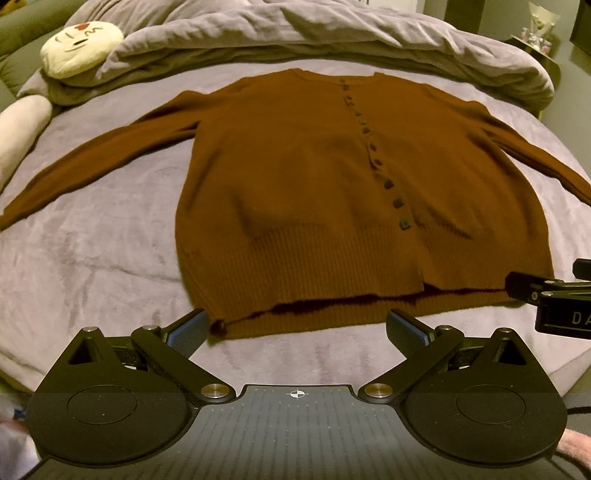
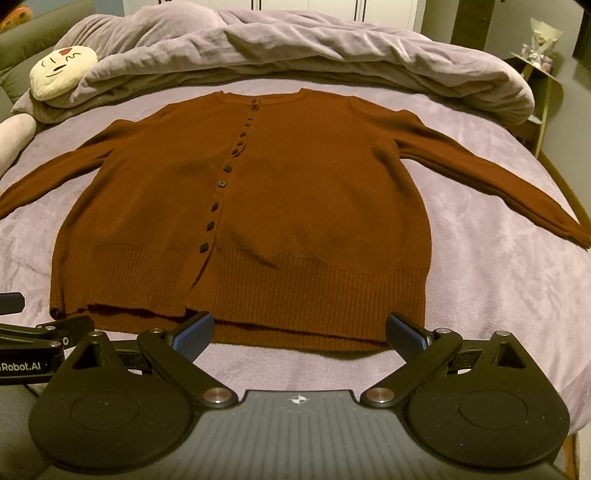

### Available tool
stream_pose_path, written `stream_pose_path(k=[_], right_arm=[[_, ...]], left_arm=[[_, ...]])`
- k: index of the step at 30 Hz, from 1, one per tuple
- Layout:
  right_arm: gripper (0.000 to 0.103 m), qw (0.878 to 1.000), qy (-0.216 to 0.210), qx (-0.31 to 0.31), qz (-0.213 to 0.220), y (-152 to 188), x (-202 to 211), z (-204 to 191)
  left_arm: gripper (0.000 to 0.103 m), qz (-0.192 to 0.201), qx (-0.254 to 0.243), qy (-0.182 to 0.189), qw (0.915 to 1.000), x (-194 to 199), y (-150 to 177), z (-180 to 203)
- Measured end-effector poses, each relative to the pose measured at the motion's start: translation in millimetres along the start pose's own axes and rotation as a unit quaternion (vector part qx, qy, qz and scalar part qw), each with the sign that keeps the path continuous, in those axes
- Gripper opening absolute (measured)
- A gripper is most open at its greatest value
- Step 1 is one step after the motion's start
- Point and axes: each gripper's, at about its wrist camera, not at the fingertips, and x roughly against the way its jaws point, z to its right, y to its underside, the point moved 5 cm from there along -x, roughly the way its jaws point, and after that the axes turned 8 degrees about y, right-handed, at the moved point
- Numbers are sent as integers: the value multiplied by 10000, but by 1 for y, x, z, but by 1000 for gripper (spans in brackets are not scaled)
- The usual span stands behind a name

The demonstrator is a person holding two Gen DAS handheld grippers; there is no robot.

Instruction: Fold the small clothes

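A brown buttoned cardigan [image 1: 295,177] lies flat and face up on the bed, sleeves spread to both sides; it also shows in the right wrist view [image 2: 303,206]. My left gripper [image 1: 295,328] is open and empty, just in front of the hem's left part. My right gripper [image 2: 299,332] is open and empty, just in front of the hem's right part. The right gripper shows at the right edge of the left wrist view [image 1: 546,295]. The left gripper shows at the left edge of the right wrist view [image 2: 40,339].
The bed has a lilac sheet [image 1: 92,266]. A bunched lilac duvet [image 1: 295,33] lies along the far side. A cream face cushion [image 1: 81,44] sits at the far left. A side table with small items [image 2: 535,62] stands at the far right.
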Motion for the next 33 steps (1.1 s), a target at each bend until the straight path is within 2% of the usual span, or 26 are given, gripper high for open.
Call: stream_pose_path(k=[33], right_arm=[[99,10000,-16,-56,81,2,0,4]], left_arm=[[103,-3,71,45,10000,0,0,-1]])
